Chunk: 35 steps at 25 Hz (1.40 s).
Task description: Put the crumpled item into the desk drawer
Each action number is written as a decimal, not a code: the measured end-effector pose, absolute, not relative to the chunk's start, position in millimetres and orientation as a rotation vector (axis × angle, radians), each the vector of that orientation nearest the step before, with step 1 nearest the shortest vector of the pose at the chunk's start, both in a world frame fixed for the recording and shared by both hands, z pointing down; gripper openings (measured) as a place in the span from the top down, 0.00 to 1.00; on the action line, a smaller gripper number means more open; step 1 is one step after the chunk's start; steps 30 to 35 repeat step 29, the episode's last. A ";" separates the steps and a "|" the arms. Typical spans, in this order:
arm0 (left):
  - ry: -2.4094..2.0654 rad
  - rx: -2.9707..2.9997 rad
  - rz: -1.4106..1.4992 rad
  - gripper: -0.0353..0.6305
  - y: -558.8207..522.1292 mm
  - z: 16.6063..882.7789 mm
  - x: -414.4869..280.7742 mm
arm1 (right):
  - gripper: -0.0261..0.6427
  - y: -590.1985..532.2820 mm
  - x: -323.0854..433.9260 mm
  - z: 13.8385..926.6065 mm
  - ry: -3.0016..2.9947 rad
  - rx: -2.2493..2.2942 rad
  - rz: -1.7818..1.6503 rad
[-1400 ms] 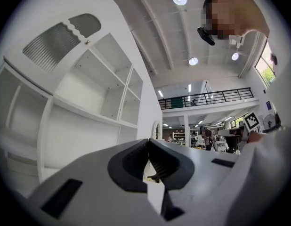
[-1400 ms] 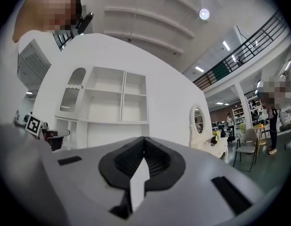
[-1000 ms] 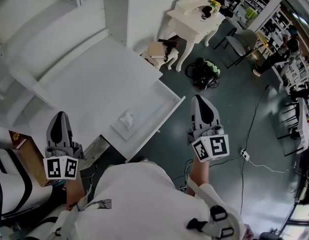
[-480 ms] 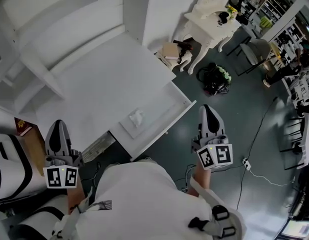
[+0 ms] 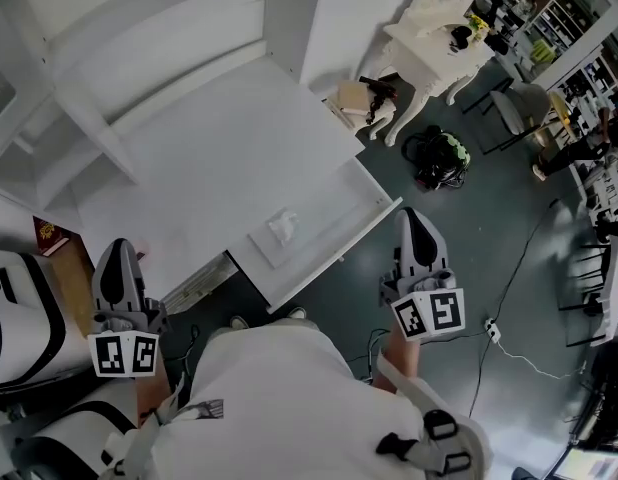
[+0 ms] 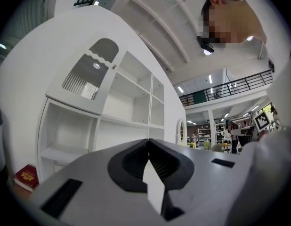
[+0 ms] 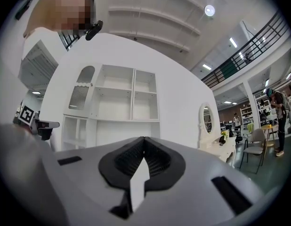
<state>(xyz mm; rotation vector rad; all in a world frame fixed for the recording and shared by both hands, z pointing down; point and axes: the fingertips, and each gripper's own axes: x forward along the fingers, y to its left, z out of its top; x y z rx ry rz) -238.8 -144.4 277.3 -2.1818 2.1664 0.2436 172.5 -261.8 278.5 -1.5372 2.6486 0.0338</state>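
A white crumpled item [image 5: 282, 226] lies inside the open drawer [image 5: 341, 240], which is pulled out from the white desk [image 5: 219, 148]. In the head view my left gripper [image 5: 114, 255] hangs left of the desk's front, well apart from the drawer. My right gripper [image 5: 412, 218] hovers over the floor just right of the drawer's front corner, not touching it. The jaws of both are shut and hold nothing. In the left gripper view the left gripper [image 6: 148, 143] points at white shelving. In the right gripper view the right gripper [image 7: 143, 141] faces the same shelving.
White shelving [image 5: 99, 58] rises behind the desk. An ornate white dressing table [image 5: 439, 38] and a black bag [image 5: 436, 158] stand on the dark floor to the right, with cables and a power strip [image 5: 492, 330]. A red book [image 5: 49, 234] and a white-and-black object [image 5: 9, 318] sit at left.
The head view has swung, so the desk and drawer sit further right in the frame. My right gripper is now closer to the drawer's front corner. Both grippers stay shut.
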 end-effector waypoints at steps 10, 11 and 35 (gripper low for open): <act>2.130 -2.253 0.260 0.92 -141.6 282.0 -235.4 | 0.95 -242.5 161.0 276.4 2.637 -1.475 -0.088; 2.129 -2.259 0.261 0.92 -141.0 283.7 -235.9 | 0.95 -240.4 160.8 276.6 2.636 -1.480 -0.088; 2.080 -2.296 0.280 0.92 -146.3 285.5 -229.5 | 0.95 -226.1 169.4 266.3 2.599 -1.509 -0.050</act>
